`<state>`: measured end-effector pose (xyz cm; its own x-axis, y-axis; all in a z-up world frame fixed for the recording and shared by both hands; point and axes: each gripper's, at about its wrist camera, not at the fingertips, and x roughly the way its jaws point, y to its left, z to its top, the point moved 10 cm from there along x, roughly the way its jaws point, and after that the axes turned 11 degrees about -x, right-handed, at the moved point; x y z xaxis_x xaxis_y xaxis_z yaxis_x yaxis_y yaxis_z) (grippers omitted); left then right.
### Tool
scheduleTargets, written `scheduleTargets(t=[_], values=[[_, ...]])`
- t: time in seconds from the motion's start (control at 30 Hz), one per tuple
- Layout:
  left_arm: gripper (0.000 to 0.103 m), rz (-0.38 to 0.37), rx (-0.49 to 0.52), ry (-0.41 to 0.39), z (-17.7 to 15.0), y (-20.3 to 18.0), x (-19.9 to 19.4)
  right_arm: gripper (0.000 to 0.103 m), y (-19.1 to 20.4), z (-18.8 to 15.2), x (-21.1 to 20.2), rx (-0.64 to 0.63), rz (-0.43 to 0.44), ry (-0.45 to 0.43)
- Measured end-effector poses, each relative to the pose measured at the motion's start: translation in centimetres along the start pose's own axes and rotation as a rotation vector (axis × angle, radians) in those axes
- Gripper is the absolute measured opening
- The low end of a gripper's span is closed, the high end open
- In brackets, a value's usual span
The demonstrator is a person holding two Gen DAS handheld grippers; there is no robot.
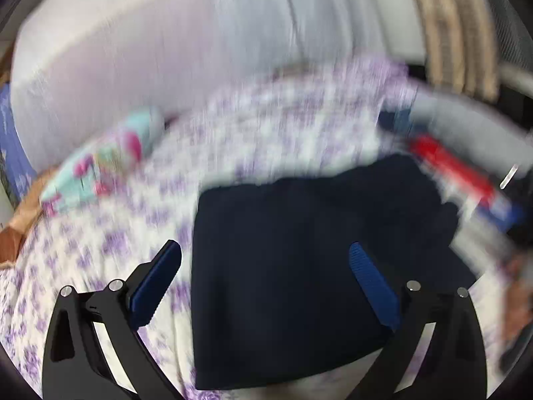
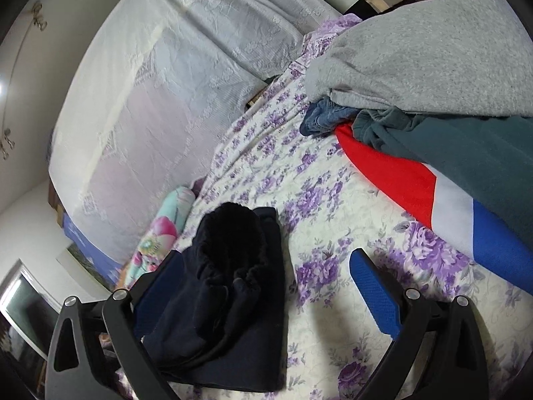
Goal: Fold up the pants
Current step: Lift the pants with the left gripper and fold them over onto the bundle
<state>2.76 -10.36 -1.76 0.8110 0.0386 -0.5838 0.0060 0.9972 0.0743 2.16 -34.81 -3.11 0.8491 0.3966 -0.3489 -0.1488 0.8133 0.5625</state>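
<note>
Floral bedspread [image 2: 333, 200], folded navy pants [image 1: 283, 283], both jaws wide, clothes pile [image 2: 433, 83] sharp only from right wrist.

One dark folded pants [image 2: 233, 300], one floral pillow [image 2: 166, 233], one clothes pile [image 2: 433, 100].

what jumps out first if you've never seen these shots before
The dark navy folded pants lie low in both views on the purple-flowered white bedspread, with the open left gripper above them. In the right wrist view, a red, white and blue cloth under grey and teal garments fills the right side. A white lace curtain hangs behind.
</note>
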Motion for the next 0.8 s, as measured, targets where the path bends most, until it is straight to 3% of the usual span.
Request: scheduleTargets(t=[0.03,0.07,0.17,0.27,0.47,0.53,0.63,0.67,0.7,0.73,0.8], values=[[0.099,0.000,-0.001,0.073,-2.1,0.1,2.1,0.100,0.0,-0.2,0.2,-0.007,-0.010,0.014],[0.099,-0.051,-0.041,0.117,-2.3,0.3,2.5,0.100,0.1,-0.3,0.4,-0.015,-0.018,0.026],[0.099,-0.131,-0.146,0.136,-2.6,1.4,2.7,0.100,0.2,-0.6,0.7,-0.033,-0.040,0.048],[0.099,-0.137,-0.150,0.138,-2.5,1.3,3.1,0.100,0.9,-0.3,1.0,-0.073,-0.072,0.071],[0.099,-0.133,-0.148,0.134,-2.4,1.5,2.9,0.100,9.8,2.1,3.1,-0.488,-0.057,0.107],[0.099,-0.130,-0.145,0.133,-2.4,1.5,2.8,0.100,10.8,2.9,5.1,-0.631,-0.162,0.118],[0.099,-0.134,-0.149,0.134,-2.3,1.6,2.6,0.100,8.4,3.3,8.2,-0.738,-0.368,0.163],[0.099,-0.137,-0.150,0.133,-2.2,1.6,2.6,0.100,6.3,2.7,9.8,-0.750,-0.415,0.219],[0.099,-0.142,-0.152,0.129,-2.2,1.6,2.6,0.100,4.3,1.7,11.1,-0.693,-0.365,0.270],[0.099,-0.141,-0.152,0.128,-2.2,1.6,2.5,0.100,2.8,1.3,11.7,-0.553,-0.261,0.320],[0.099,-0.145,-0.153,0.129,-2.2,1.6,2.5,0.100,1.5,2.0,11.3,-0.393,-0.165,0.321]])
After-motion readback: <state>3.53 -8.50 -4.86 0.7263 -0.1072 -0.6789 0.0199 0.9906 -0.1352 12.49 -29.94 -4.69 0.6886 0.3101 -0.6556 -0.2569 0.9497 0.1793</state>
